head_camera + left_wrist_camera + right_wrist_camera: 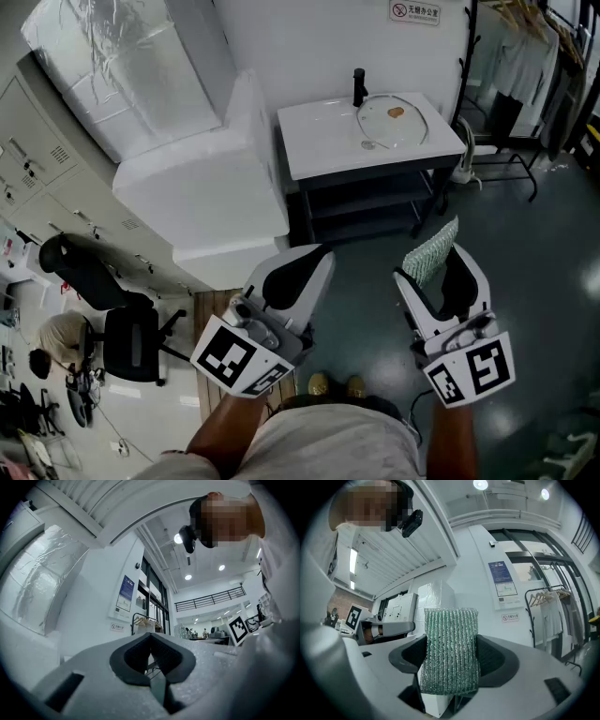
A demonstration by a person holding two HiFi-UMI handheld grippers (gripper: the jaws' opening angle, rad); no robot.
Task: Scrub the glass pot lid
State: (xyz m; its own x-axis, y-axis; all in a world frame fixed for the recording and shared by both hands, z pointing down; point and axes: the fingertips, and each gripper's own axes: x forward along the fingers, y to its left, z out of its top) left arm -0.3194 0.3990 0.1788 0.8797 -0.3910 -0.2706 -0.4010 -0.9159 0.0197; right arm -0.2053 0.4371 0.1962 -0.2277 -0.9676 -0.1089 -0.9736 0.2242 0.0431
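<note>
The glass pot lid (398,127) lies flat on the white sink top (319,141), beside a black tap (359,86); a small brown spot sits on the lid. Both grippers are held low in the head view, well short of the sink. My left gripper (314,261) is shut, and its dark pads (136,656) meet with nothing between them. My right gripper (437,270) is shut on a green mesh scrubbing sponge (431,251), which stands upright between the pads (451,648) and sticks out past them.
Dark shelves (366,202) sit under the sink top. Large white wrapped blocks (202,187) stand to its left and a clothes rack (525,56) to its right. An office chair (122,328) and a seated person (58,339) are at the lower left.
</note>
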